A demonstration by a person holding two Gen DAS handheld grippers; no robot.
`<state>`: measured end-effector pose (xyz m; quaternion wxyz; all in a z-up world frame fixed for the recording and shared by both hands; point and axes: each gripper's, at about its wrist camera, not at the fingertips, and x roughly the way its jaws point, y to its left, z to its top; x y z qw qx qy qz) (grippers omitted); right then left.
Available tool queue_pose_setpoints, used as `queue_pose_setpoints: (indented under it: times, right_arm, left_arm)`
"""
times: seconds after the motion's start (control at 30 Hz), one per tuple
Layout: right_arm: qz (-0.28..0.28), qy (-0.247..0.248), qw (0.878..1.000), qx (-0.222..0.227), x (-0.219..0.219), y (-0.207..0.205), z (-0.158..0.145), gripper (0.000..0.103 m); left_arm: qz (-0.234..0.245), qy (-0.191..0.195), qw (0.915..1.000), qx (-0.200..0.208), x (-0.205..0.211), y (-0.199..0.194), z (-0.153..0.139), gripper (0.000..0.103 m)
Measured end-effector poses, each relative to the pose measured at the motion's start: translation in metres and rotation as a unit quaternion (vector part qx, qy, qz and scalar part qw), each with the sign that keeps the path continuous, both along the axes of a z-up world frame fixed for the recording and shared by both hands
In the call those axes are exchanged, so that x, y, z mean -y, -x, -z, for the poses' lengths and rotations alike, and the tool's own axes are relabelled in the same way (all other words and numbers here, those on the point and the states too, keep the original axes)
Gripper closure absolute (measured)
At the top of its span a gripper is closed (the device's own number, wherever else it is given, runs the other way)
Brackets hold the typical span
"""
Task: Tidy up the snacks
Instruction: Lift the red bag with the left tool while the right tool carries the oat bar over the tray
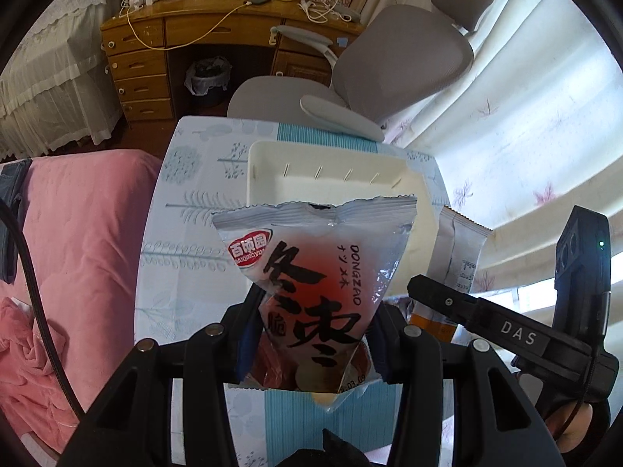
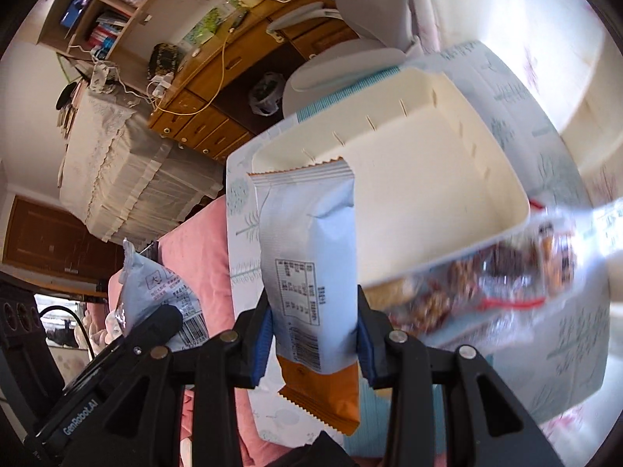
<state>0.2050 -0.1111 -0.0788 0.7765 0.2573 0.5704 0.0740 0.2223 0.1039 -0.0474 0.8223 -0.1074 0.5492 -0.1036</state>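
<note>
My left gripper [image 1: 313,334] is shut on a silver and red jujube snack pouch [image 1: 311,264], held upright above the leaf-print tablecloth [image 1: 187,233]. Just beyond the pouch stands a white bin [image 1: 331,179], and what shows of its inside is bare. My right gripper [image 2: 313,342] is shut on a pale blue packet with an orange end [image 2: 311,257], raised in front of the same white bin [image 2: 428,194]. A clear bag of mixed snacks [image 2: 486,284] lies blurred on the table against the bin's near side. A finger of the right gripper [image 1: 447,299] shows at the right of the left wrist view.
Pink bedding [image 1: 78,253] borders the table on the left. A grey office chair [image 1: 389,66] and a wooden desk [image 1: 163,50] stand beyond the table's far edge. Pale curtains [image 1: 525,136] hang at the right.
</note>
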Motion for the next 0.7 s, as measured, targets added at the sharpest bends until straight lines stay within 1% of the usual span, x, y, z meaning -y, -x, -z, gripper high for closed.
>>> queue_pose_setpoints:
  times: [0.1, 0.2, 0.37, 0.43, 0.53, 0.7]
  right_arm:
    - [-0.012, 0.002, 1.000, 0.011, 0.009, -0.020, -0.002, 0.066]
    - [-0.025, 0.003, 0.999, 0.019, 0.017, -0.038, 0.000, 0.066]
    - [-0.049, 0.001, 0.998, 0.033, 0.030, -0.069, 0.011, 0.066]
    - [-0.054, -0.004, 0.998, 0.037, 0.035, -0.079, 0.016, 0.066]
    - [-0.056, -0.009, 0.998, 0.035, 0.044, -0.096, 0.028, 0.066]
    - [-0.055, -0.013, 0.998, 0.028, 0.052, -0.114, 0.043, 0.065]
  left_arm:
    - [-0.007, -0.003, 0.9999, 0.012, 0.013, -0.015, -0.002, 0.057]
    - [-0.017, -0.001, 0.9997, 0.016, 0.025, -0.032, 0.003, 0.057]
    - [-0.032, 0.010, 0.9993, 0.017, 0.043, -0.059, 0.021, 0.057]
    - [-0.036, 0.008, 0.9992, 0.015, 0.050, -0.068, 0.030, 0.057]
    - [-0.041, 0.008, 0.9991, 0.011, 0.056, -0.081, 0.042, 0.057]
    - [-0.040, -0.005, 0.9992, 0.006, 0.063, -0.098, 0.059, 0.056]
